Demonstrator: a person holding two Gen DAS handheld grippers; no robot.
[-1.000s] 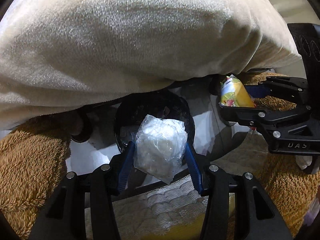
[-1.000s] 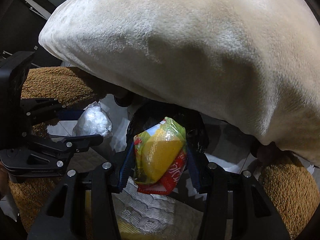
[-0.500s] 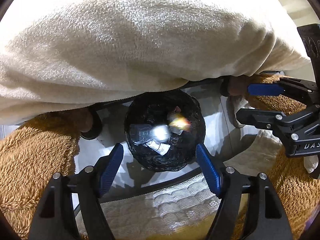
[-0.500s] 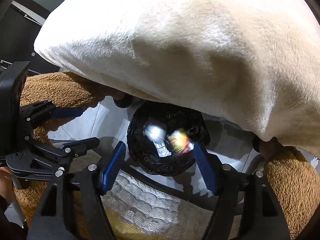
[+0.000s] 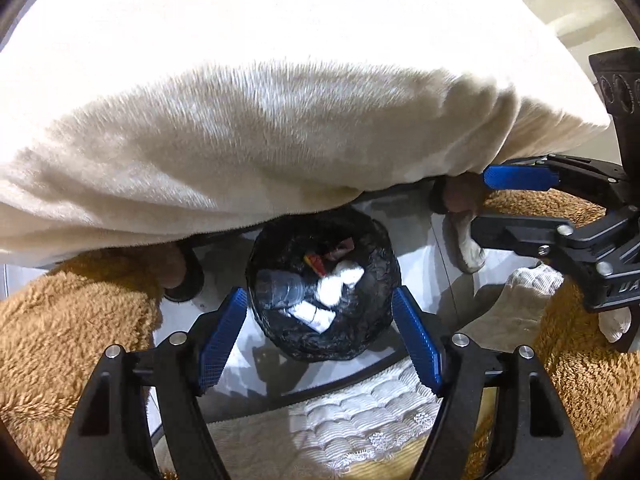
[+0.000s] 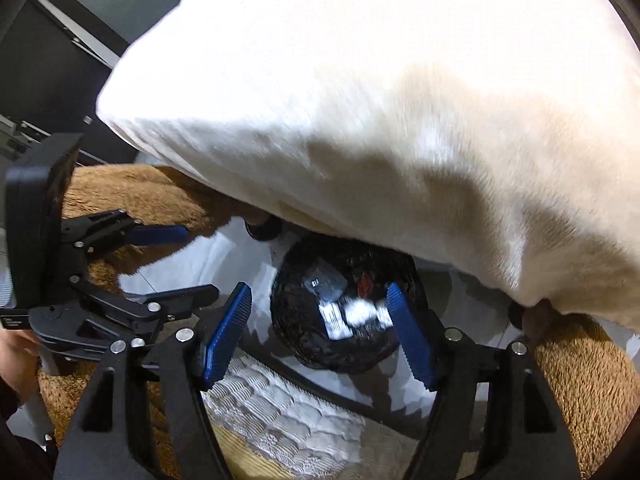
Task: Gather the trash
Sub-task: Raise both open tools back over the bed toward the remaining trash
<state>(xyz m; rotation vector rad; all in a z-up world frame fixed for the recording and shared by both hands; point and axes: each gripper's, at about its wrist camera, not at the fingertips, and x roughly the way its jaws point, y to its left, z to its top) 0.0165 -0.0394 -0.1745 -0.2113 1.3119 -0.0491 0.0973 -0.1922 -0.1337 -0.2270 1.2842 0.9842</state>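
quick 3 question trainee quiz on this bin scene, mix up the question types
1. True or false: the left gripper is shut on a wrapper.
2. Where does the crumpled white trash lie? A) in the bin B) on the brown rug C) on the cream blanket
3. Fill in: the right gripper hangs open above the ____.

Key: 1 false; 2 A; 3 bin

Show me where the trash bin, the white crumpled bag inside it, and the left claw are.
trash bin [image 5: 372, 344], left wrist view, on its black liner at the near rim.
white crumpled bag [image 5: 338, 282], left wrist view, on its middle.
left claw [image 5: 320, 344], left wrist view, midway between its open blue fingertips.
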